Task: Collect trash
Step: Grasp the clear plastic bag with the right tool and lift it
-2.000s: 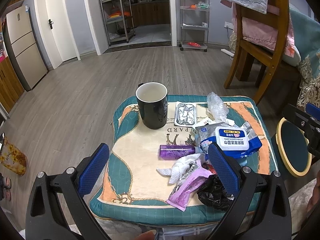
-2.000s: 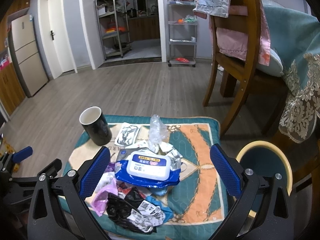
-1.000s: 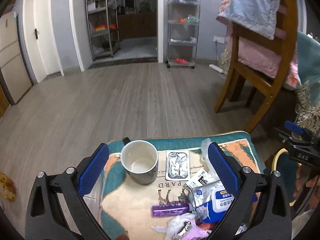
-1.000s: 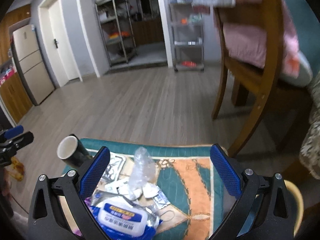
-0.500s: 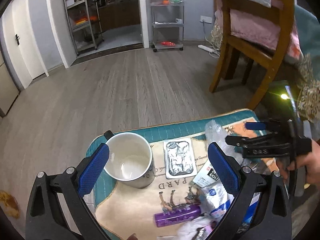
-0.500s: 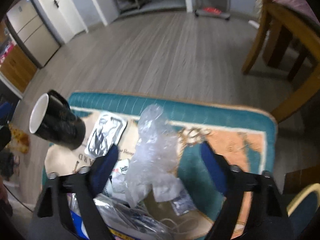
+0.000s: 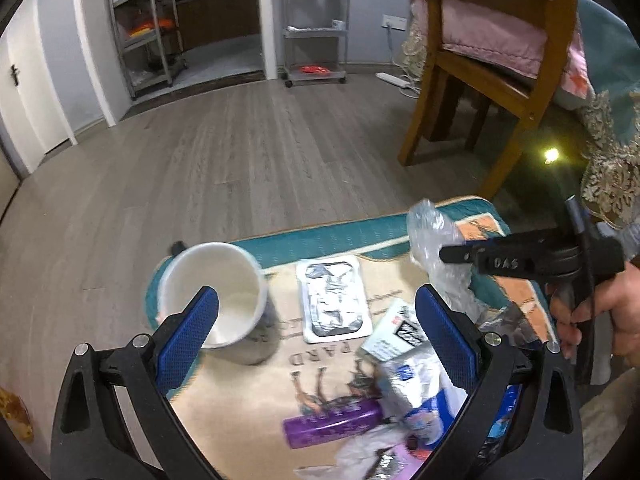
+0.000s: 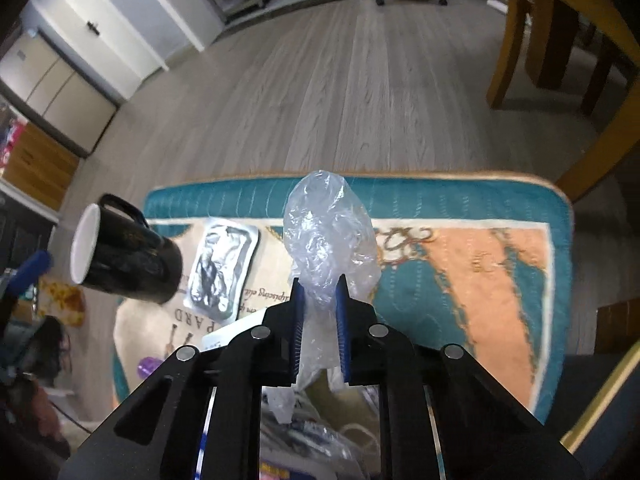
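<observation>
A crumpled clear plastic bag [image 8: 328, 232] stands up from the trash pile on the teal-and-cream cushion [image 8: 460, 272]. My right gripper [image 8: 320, 292] has its jaws closing, and the blue pads pinch the bag's lower part. In the left wrist view the right gripper [image 7: 444, 255] reaches in from the right, with a hand on it, onto the bag [image 7: 434, 236]. My left gripper [image 7: 316, 300] hangs open above the black mug [image 7: 216, 292] and a foil blister pack [image 7: 334, 304]. A purple tube [image 7: 332, 426] and a wipes pack [image 7: 416, 388] lie nearer.
The mug [image 8: 124, 256] stands at the cushion's left edge, next to the blister pack [image 8: 222, 268]. A wooden chair [image 7: 480, 92] is at the right rear. A yellow-rimmed round bin [image 8: 600, 408] sits off the cushion's right side. Grey wood floor lies beyond.
Both grippers have come down closer to the cushion. The right jaws went from wide open to closed around the plastic bag. The left gripper stayed open.
</observation>
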`<state>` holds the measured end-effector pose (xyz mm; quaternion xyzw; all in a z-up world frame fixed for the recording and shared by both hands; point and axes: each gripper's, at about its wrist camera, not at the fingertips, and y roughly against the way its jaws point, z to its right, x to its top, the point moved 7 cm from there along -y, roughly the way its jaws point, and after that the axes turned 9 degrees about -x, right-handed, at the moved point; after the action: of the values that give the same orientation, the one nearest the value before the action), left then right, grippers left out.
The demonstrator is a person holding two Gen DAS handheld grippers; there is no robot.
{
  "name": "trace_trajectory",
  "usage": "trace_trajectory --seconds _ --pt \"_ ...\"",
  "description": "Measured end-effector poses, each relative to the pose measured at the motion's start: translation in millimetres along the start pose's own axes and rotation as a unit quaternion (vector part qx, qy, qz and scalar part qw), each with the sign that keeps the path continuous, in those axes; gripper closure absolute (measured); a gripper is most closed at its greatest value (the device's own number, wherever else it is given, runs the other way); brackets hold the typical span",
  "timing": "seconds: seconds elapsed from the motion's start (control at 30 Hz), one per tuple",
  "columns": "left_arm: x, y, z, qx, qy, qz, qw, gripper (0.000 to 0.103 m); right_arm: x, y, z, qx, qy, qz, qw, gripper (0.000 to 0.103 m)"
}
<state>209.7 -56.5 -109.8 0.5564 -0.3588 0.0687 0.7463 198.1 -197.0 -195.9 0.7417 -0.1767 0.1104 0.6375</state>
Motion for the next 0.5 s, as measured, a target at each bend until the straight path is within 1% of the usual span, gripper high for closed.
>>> trace_trajectory --seconds 0.07,0.13,0.2,0.27,0.43,0.5 --pt "0 -7 13 -0.01 -0.008 -0.003 0.9999 0.007 2 16 6 -0.005 -0.004 0.017 1.0 0.087" --pt "1 -12 22 -0.018 -0.012 -0.007 0.9997 0.007 5 30 12 -0.001 -0.019 0.036 0.999 0.087" --pt "-1 -24 33 -0.031 -0.009 -0.02 0.9993 0.007 8 51 22 0.002 -0.03 0.061 0.998 0.087" --pt "-5 -34 41 -0.039 -0.005 -0.032 0.9987 0.011 8 63 27 -0.002 -0.03 0.077 0.997 0.087" --pt "-11 -66 67 -0.048 -0.037 -0.063 0.9962 0.013 7 84 48 -0.029 -0.037 0.099 0.994 0.087" --pt "-8 -78 77 -0.065 -0.043 -0.076 0.9941 0.013 8 89 61 -0.037 -0.043 0.104 0.993 0.087"
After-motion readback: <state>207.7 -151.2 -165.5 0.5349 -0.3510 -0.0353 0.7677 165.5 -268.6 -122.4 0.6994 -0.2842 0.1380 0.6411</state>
